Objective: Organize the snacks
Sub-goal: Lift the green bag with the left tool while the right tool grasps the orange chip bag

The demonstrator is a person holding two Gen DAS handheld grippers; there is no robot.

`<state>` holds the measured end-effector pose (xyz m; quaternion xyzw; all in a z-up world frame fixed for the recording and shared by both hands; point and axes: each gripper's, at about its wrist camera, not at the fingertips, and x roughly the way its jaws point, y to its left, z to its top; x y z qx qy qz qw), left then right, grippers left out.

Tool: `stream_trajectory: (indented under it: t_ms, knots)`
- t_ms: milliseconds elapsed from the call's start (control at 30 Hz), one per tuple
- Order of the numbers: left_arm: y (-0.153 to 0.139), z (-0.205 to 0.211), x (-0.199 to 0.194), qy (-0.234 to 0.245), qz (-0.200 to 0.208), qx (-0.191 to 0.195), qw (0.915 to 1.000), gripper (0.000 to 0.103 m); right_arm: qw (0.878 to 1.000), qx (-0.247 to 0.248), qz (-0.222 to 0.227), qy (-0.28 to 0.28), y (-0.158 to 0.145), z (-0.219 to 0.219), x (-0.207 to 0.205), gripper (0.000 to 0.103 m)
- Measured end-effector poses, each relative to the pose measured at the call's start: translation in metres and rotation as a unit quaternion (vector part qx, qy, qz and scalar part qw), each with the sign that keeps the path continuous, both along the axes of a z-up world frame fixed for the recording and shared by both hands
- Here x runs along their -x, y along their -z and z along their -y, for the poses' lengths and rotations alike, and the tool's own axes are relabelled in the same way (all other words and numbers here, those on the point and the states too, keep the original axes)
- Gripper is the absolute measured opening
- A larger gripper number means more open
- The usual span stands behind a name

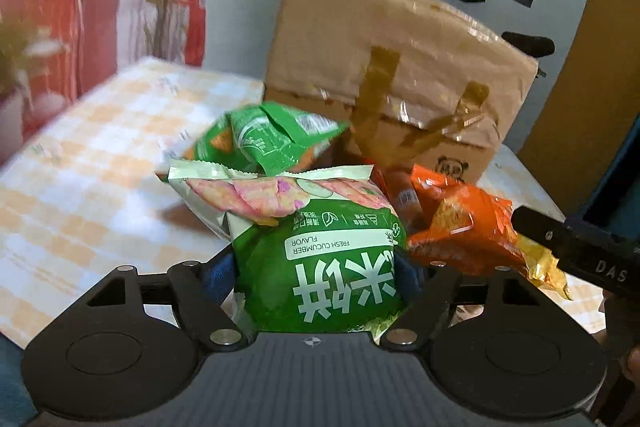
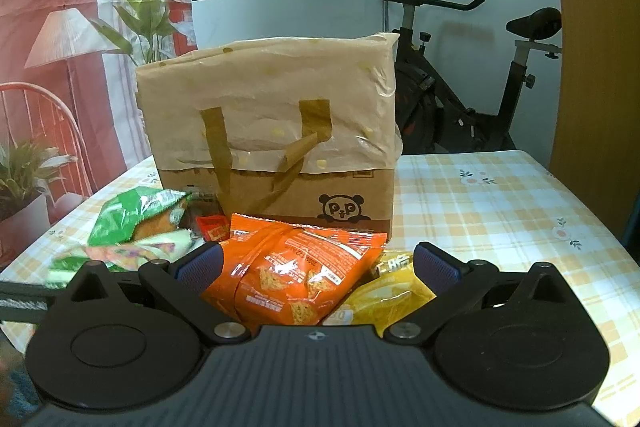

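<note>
On the checked-cloth surface: crinkled foil snack packs, taped cardboard box; left gripper jaws holding green cucumber pack, right gripper jaws wide around orange pack.

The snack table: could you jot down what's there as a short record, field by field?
surface: table with a yellow checked cloth
container: brown paper bag, upright behind the snacks, plastic liner over its rim
left gripper: green cucumber-flavour packet between its fingers
right gripper: open, orange snack packet between its fingers, pads apart from it
other snacks: second green packet, yellow packet
background: exercise bike
</note>
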<state>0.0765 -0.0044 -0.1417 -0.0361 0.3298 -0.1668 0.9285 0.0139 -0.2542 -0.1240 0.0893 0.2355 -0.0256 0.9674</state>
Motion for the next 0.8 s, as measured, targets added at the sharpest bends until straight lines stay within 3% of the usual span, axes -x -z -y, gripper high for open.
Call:
stream_trajectory:
  t_ms: [133, 333, 633, 800]
  knots:
    - [-0.012, -0.004, 0.013, -0.012, 0.032, -0.022, 0.9992, 0.079, 1.0, -0.001, 0.001, -0.006, -0.001, -0.003, 0.002, 0.103]
    - [-0.02, -0.005, 0.024, -0.012, 0.05, -0.026, 0.9984, 0.079, 1.0, -0.003, 0.004, -0.014, -0.003, -0.007, 0.005, 0.103]
    - [-0.024, -0.004, 0.032, 0.018, 0.07, -0.013, 0.9973, 0.079, 1.0, -0.01, -0.001, -0.019, -0.004, -0.009, 0.007, 0.102]
    - [-0.036, -0.022, 0.013, -0.027, 0.101, 0.027, 0.9942, 0.079, 1.0, -0.012, -0.002, -0.019, -0.003, -0.008, 0.008, 0.102]
